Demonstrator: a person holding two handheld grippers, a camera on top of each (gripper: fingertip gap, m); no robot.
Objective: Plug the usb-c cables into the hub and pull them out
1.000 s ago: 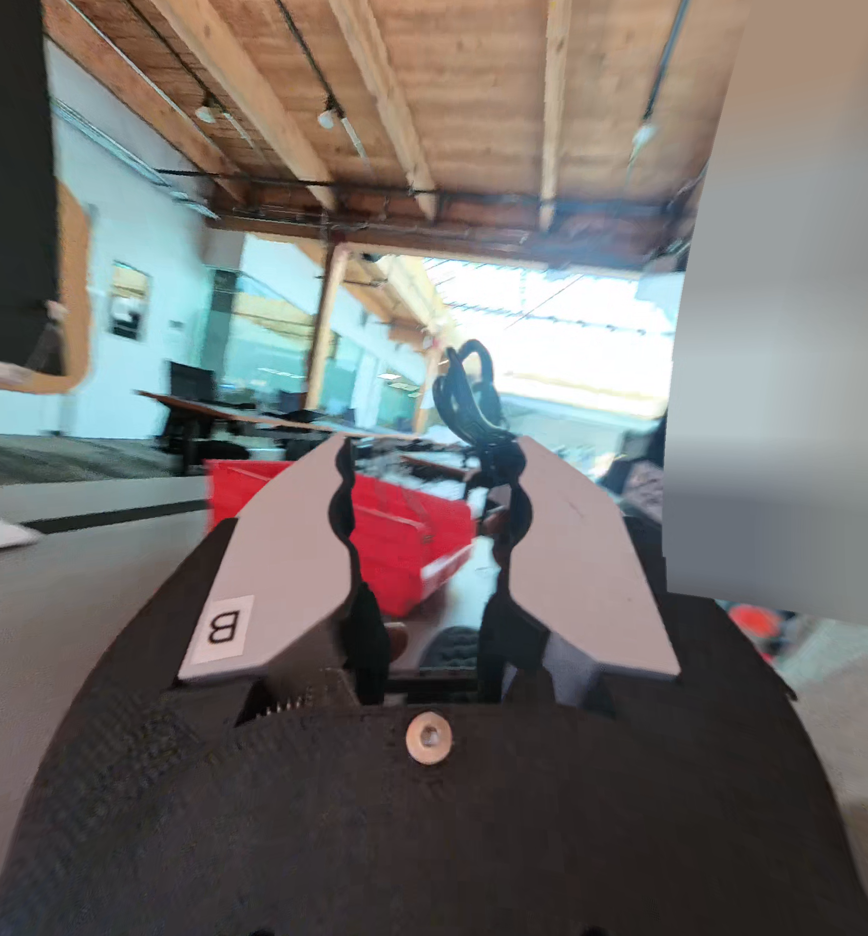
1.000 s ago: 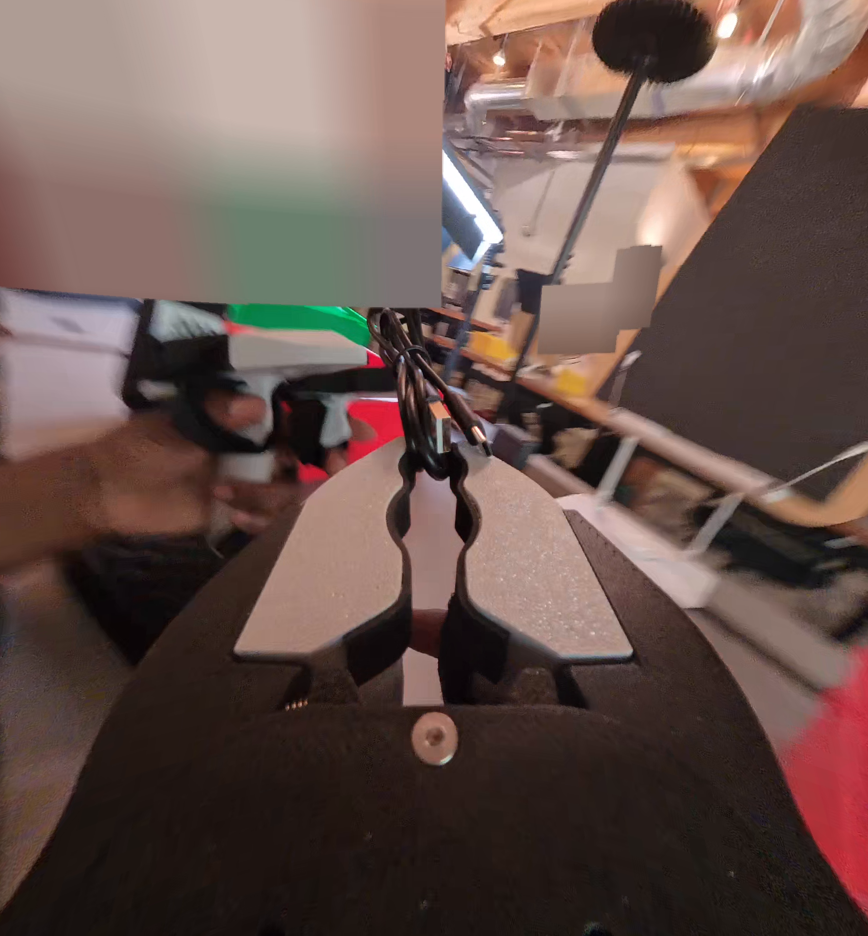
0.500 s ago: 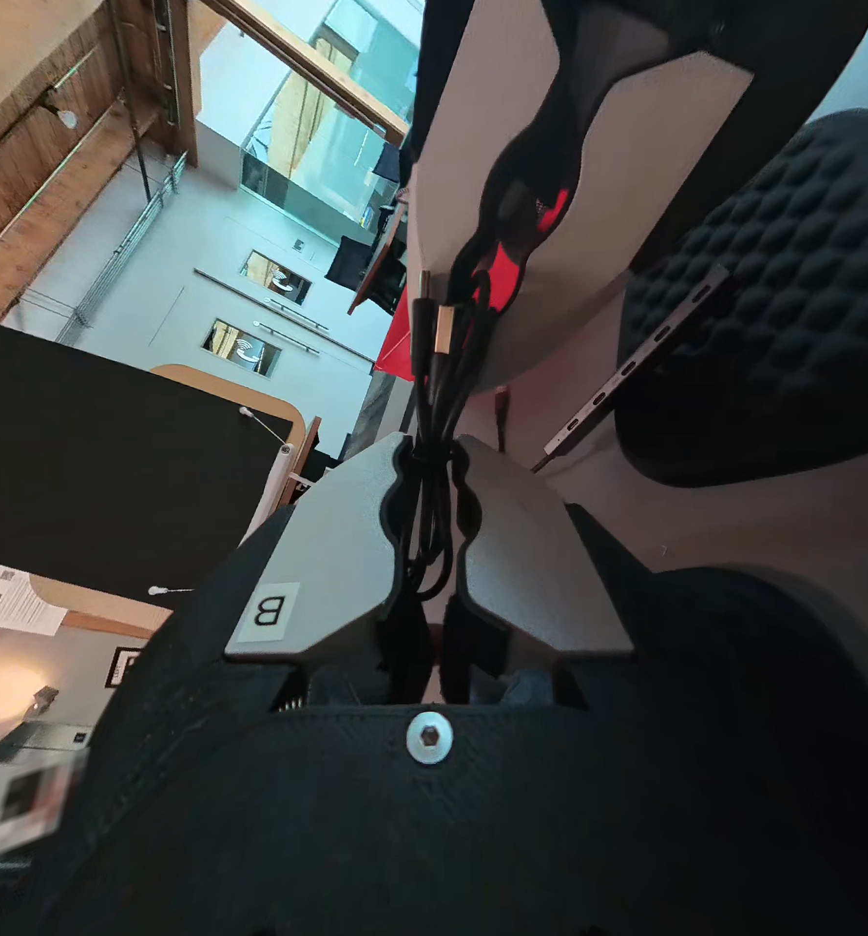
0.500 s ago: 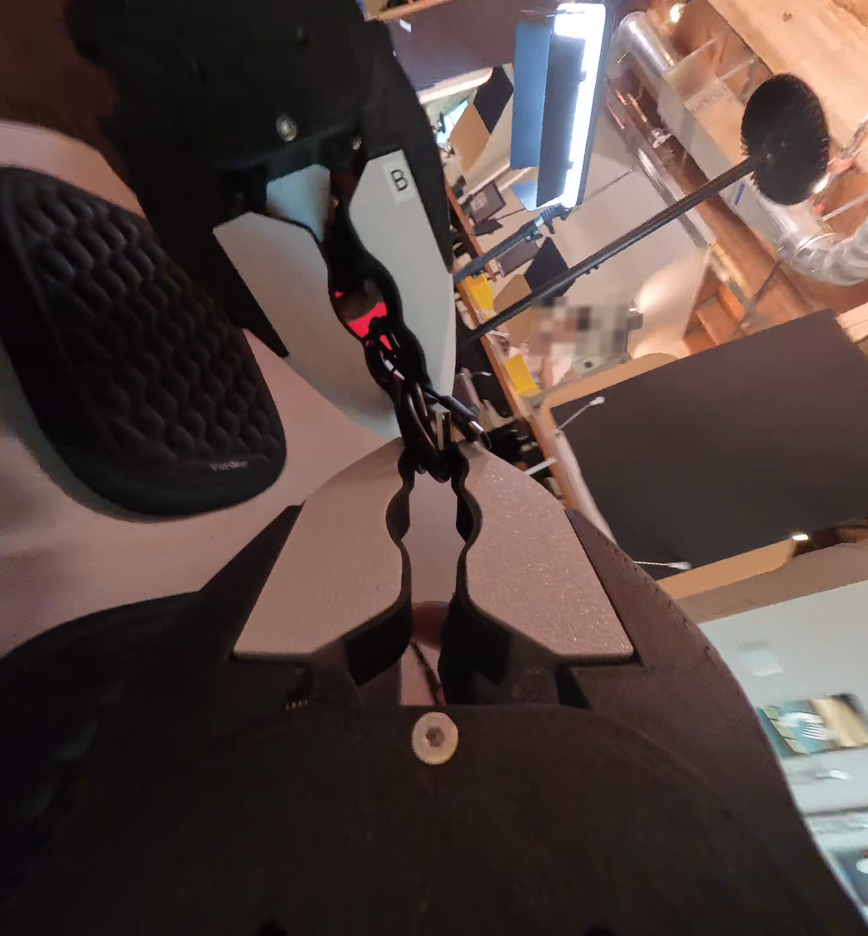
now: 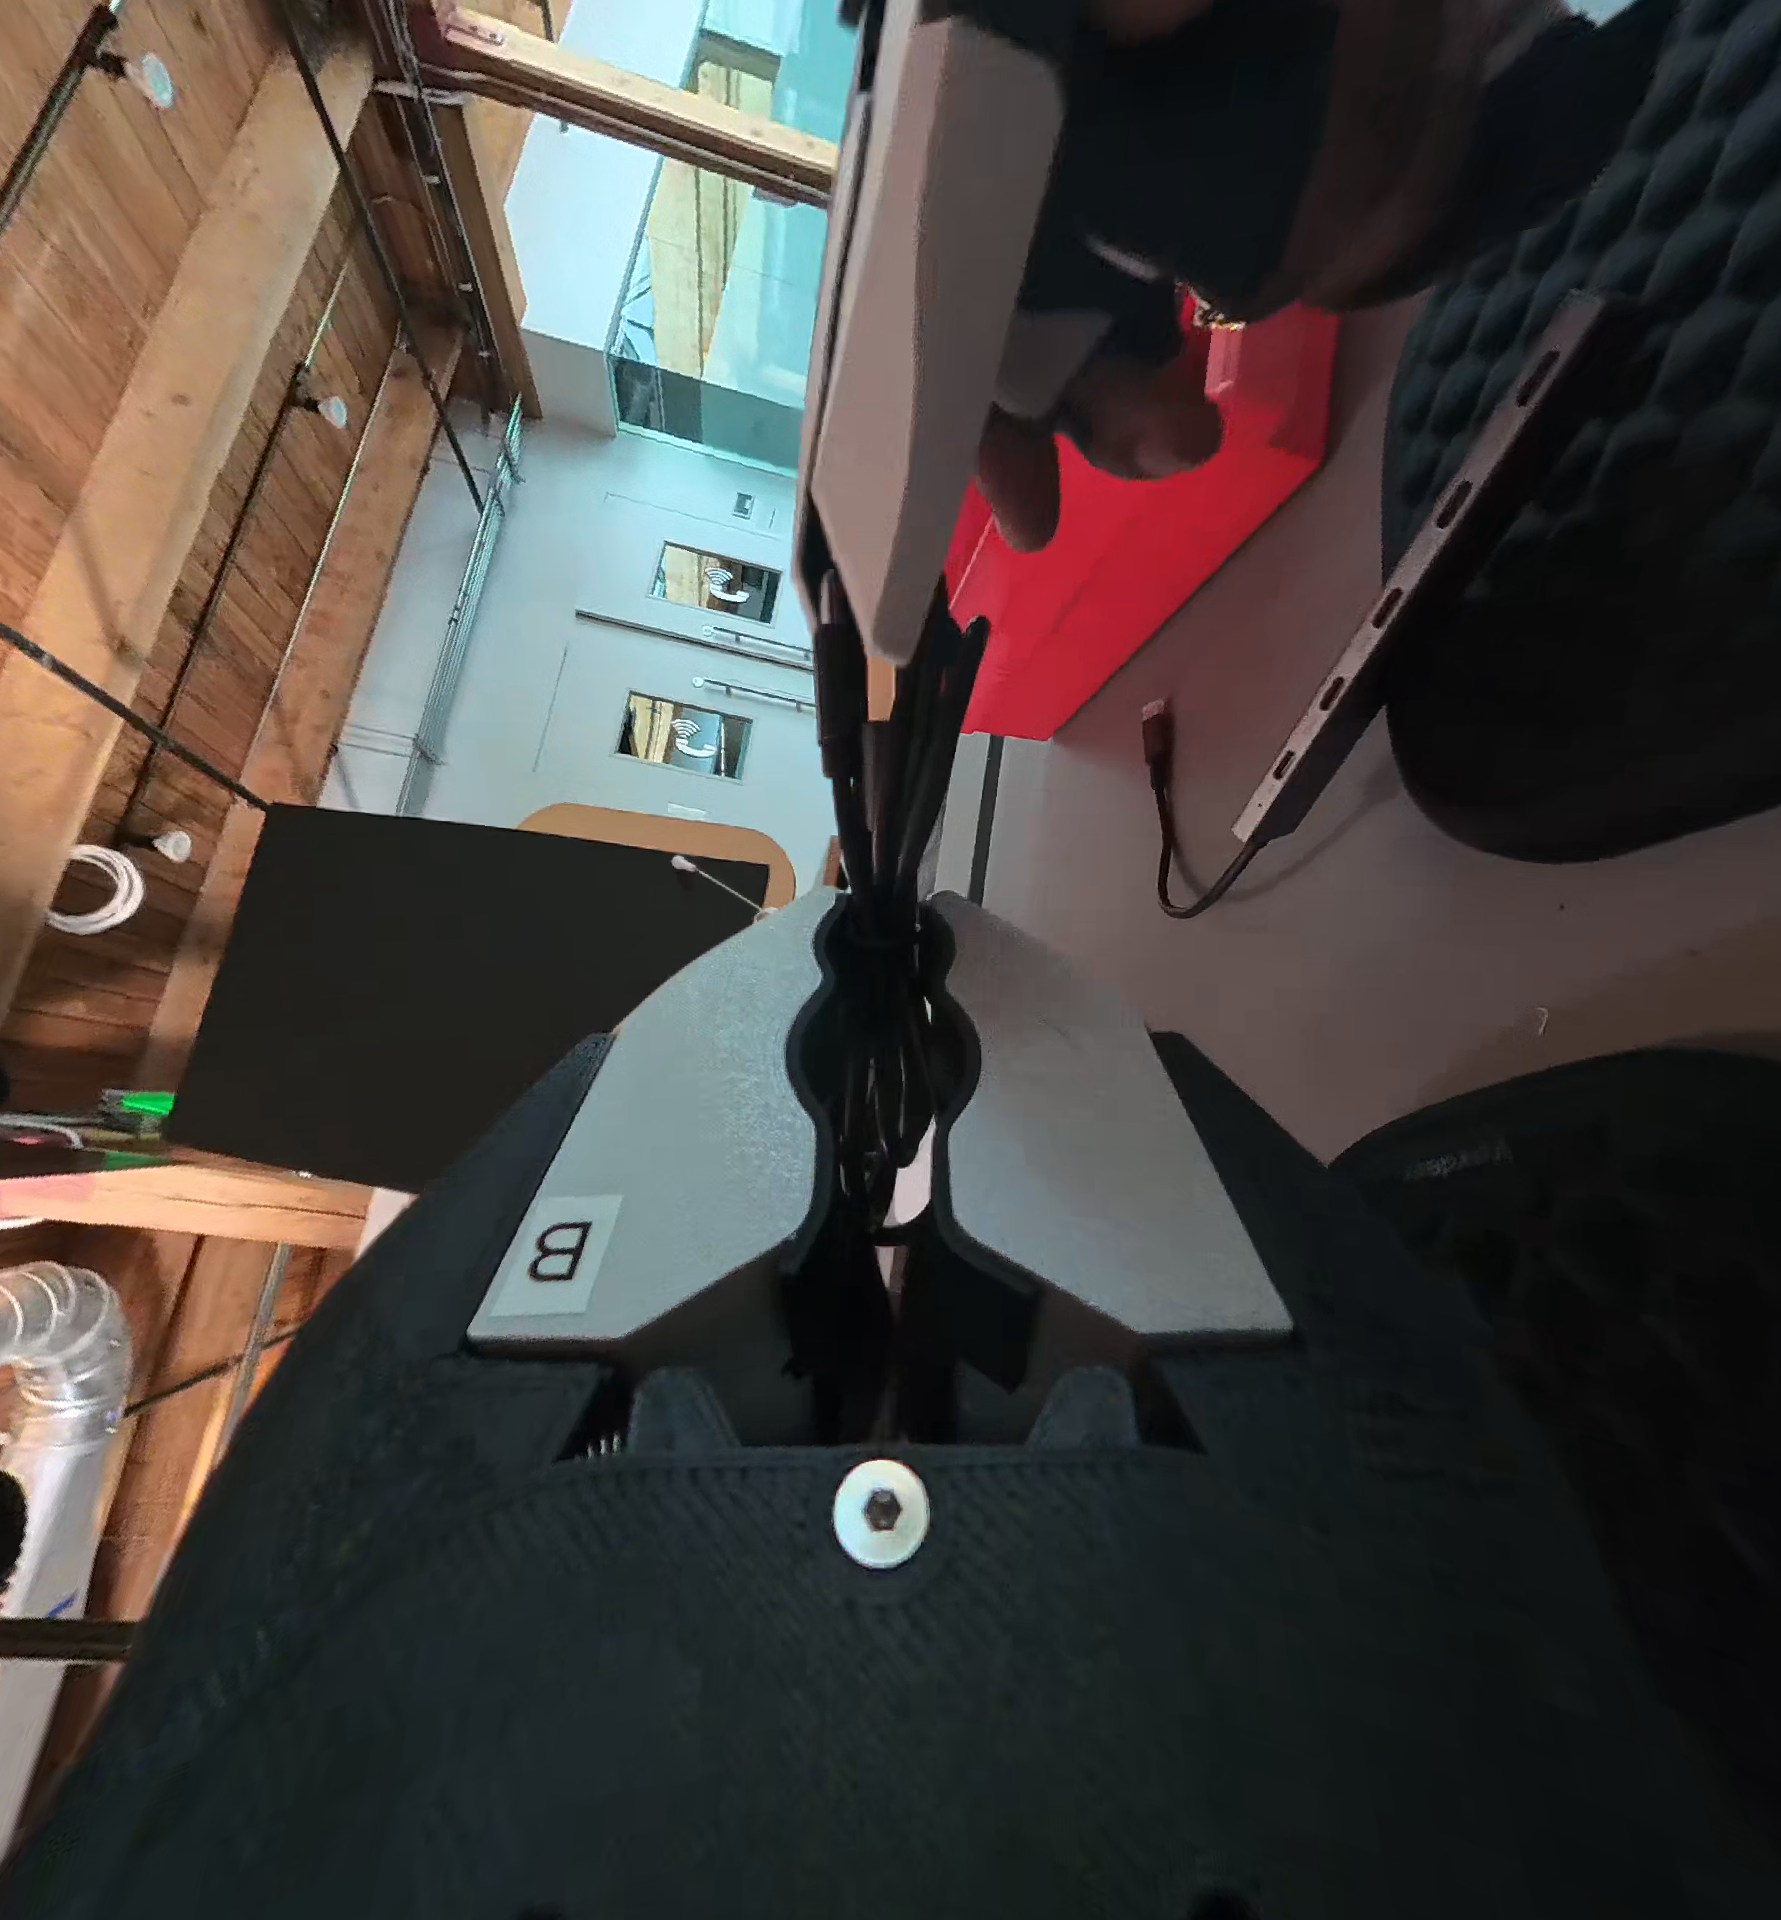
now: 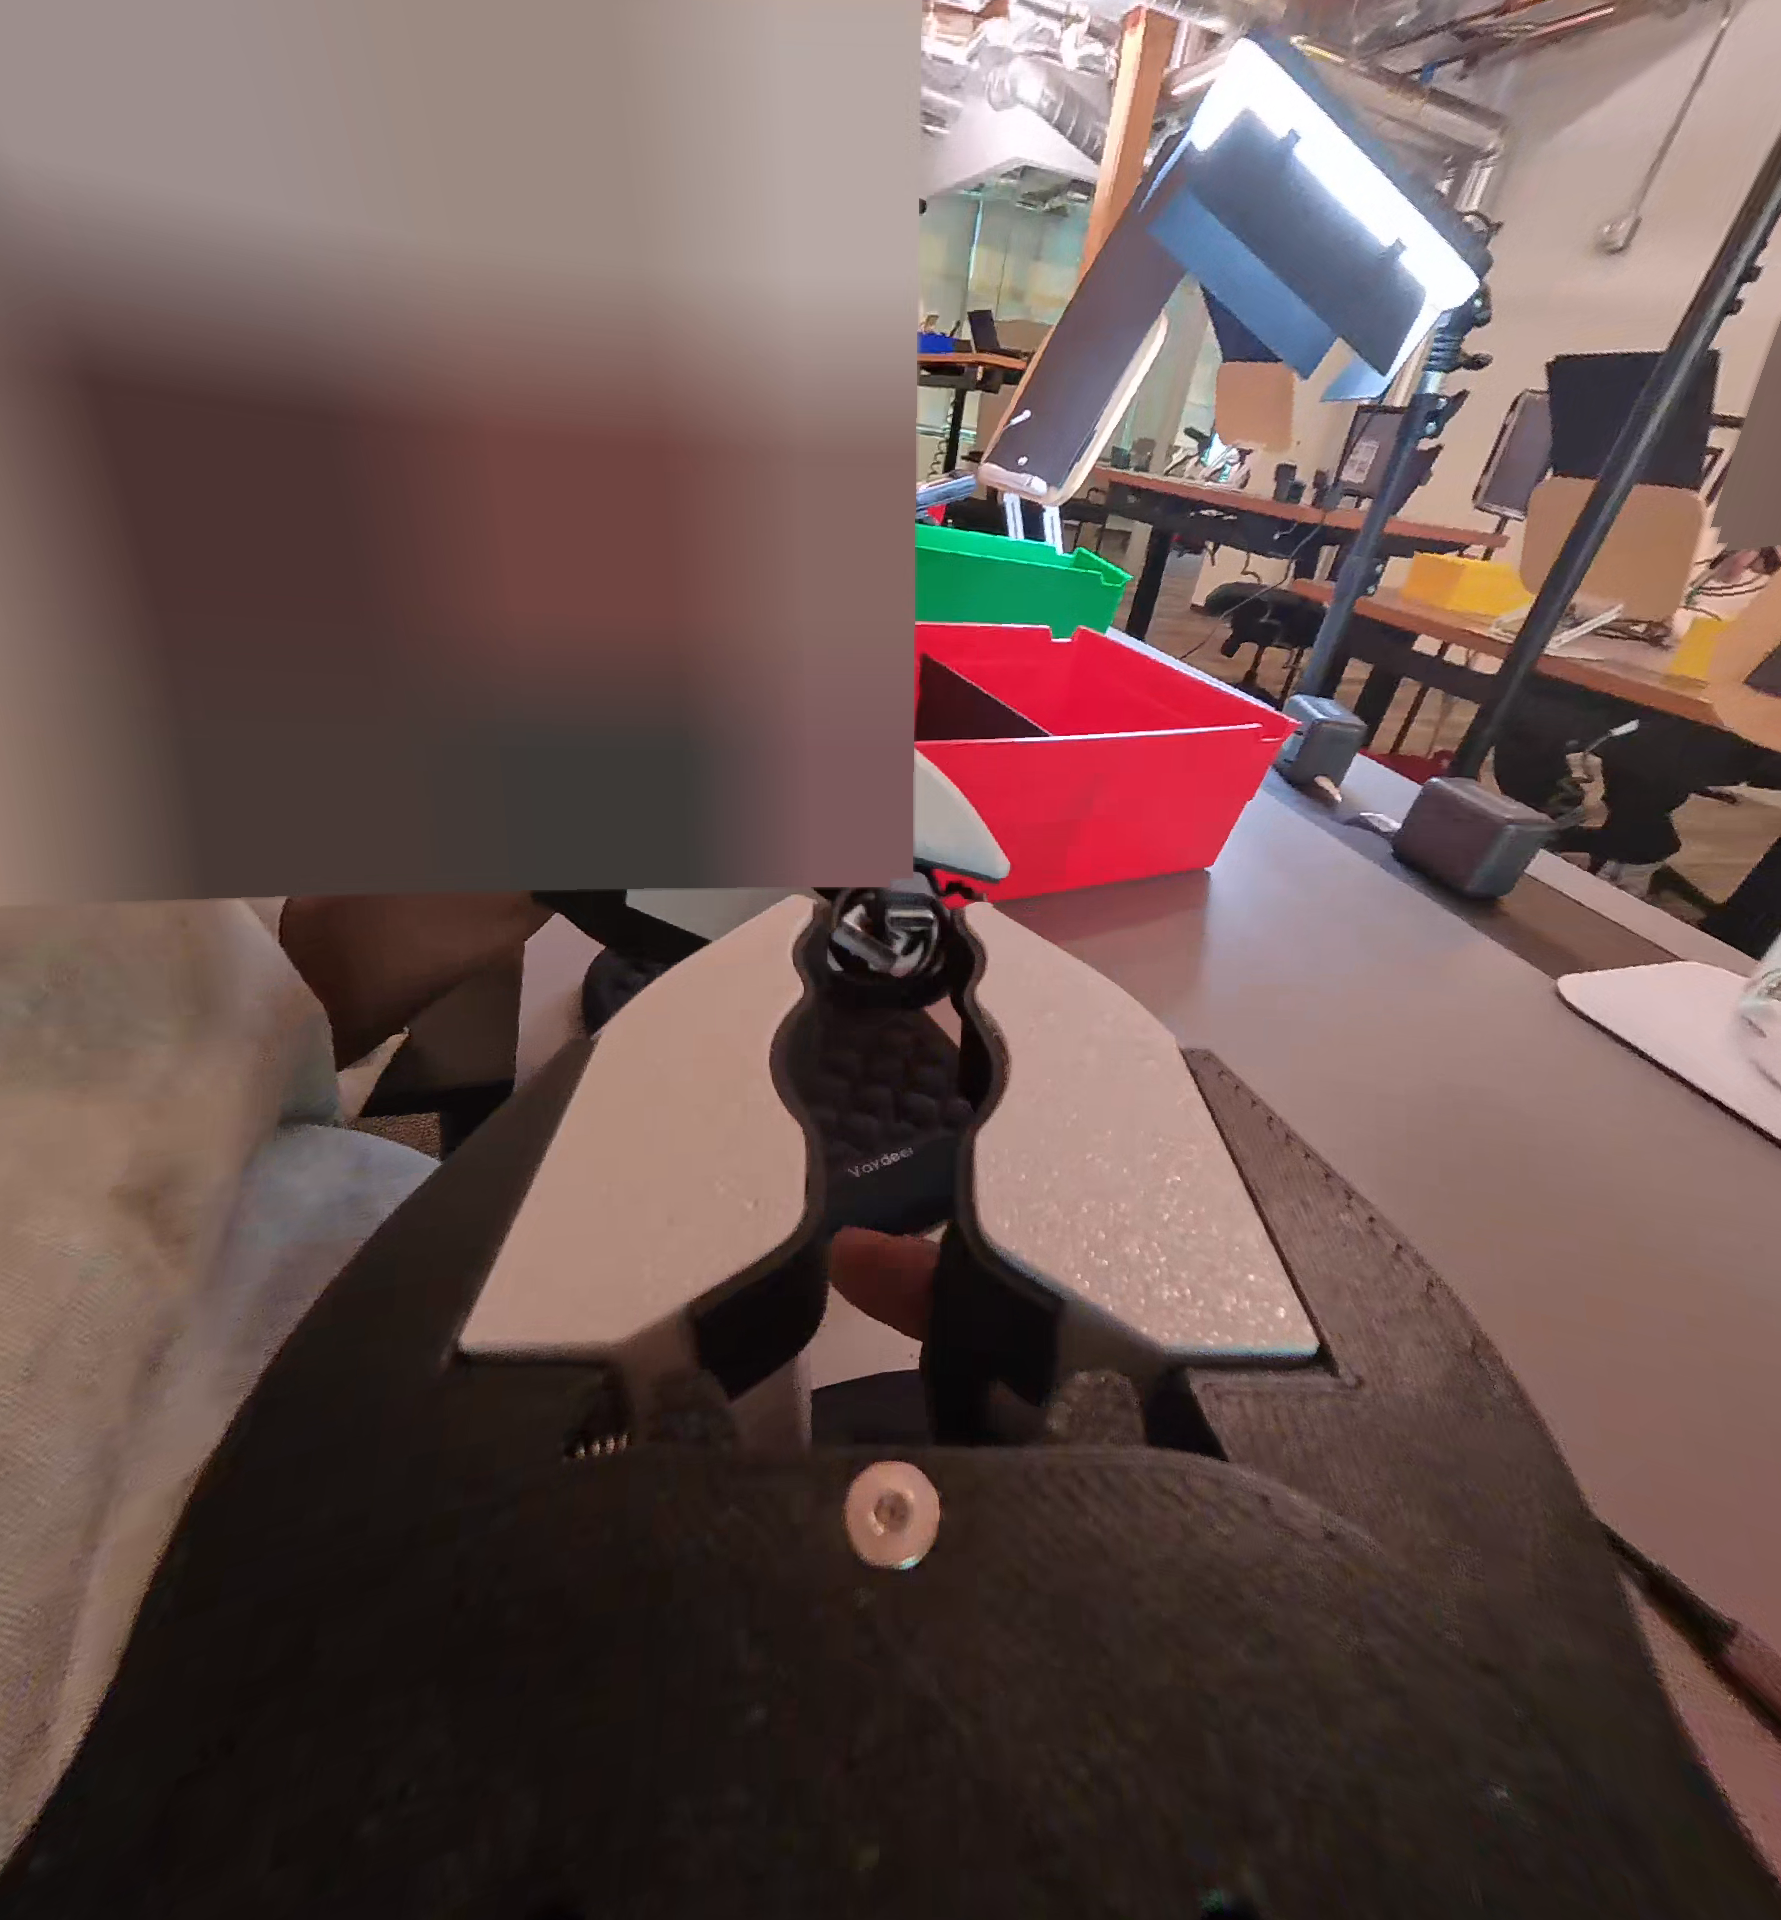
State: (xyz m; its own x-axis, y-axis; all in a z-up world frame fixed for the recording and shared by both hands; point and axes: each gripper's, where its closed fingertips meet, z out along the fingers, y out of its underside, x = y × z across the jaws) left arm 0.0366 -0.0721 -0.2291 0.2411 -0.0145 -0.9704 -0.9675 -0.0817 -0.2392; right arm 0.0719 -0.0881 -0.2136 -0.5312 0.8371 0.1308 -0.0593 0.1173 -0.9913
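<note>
A bundle of black USB-C cables [image 5: 881,831] runs between my two grippers. My left gripper [image 5: 881,920] is shut on the bundle, which also fills the gap between its fingers. My right gripper [image 6: 891,925] is shut on the bundle's other end, where the metal plugs [image 6: 881,945] show at its tips. In the left wrist view the right gripper [image 5: 896,623] appears edge-on just beyond the left one, held by a hand [image 5: 1125,436]. The slim grey hub [image 5: 1385,623] leans against a black textured pad [image 5: 1644,468], apart from both grippers. Its own short cable [image 5: 1166,810] lies on the table.
A red bin [image 6: 1094,769] and a green bin [image 6: 1011,582] stand behind on the grey table [image 6: 1385,1039]. Two grey blocks [image 6: 1468,842] and a white stand base [image 6: 1717,1029] are at the right. A second black pad [image 5: 1592,1299] lies near the left gripper. A person's sleeve [image 6: 86,1195] is at the left. The grippers' ends are close to 4 cm from one another.
Both grippers have turned while still holding the bundle. The right wrist view now looks level across the table. The hub and pad have shifted to the right in the left wrist view.
</note>
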